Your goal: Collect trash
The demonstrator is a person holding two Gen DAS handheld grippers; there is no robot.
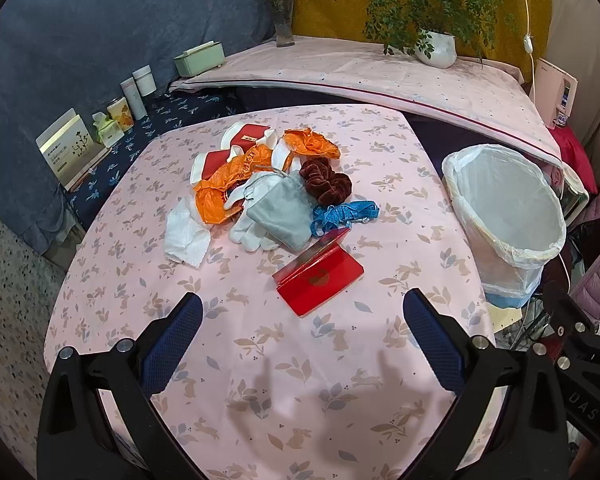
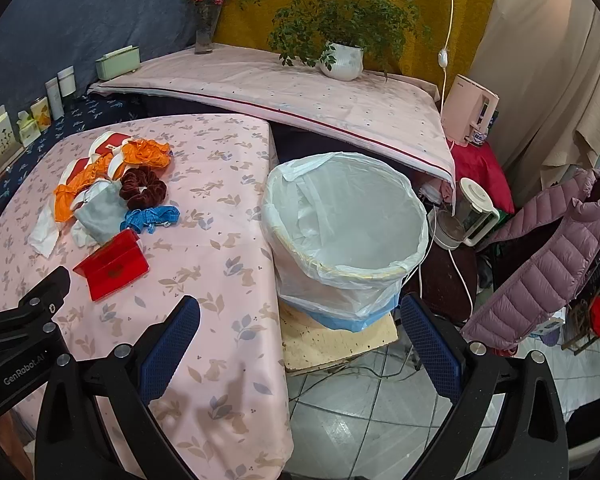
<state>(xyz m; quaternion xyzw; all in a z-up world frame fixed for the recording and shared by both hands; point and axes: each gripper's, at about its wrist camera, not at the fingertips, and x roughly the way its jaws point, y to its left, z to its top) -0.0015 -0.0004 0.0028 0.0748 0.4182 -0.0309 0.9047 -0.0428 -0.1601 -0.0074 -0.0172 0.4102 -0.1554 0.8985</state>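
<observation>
Table (image 1: 340,360) holds trash pile (image 1: 268,192); both tongs gape.

left hand-held gripper (image 1: 302,322) | black frame | blue textured pads | silver screws

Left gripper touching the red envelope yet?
Apart. The left wrist view shows bare tablecloth between the open left gripper and the red envelope.

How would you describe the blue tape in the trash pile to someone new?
On the pink rabbit-print table, find the trash pile. At its bin-facing edge, just below the dark red scrunchie, lies the blue tape: the pile's only bright blue thing, a thin crumpled ribbon.
</observation>
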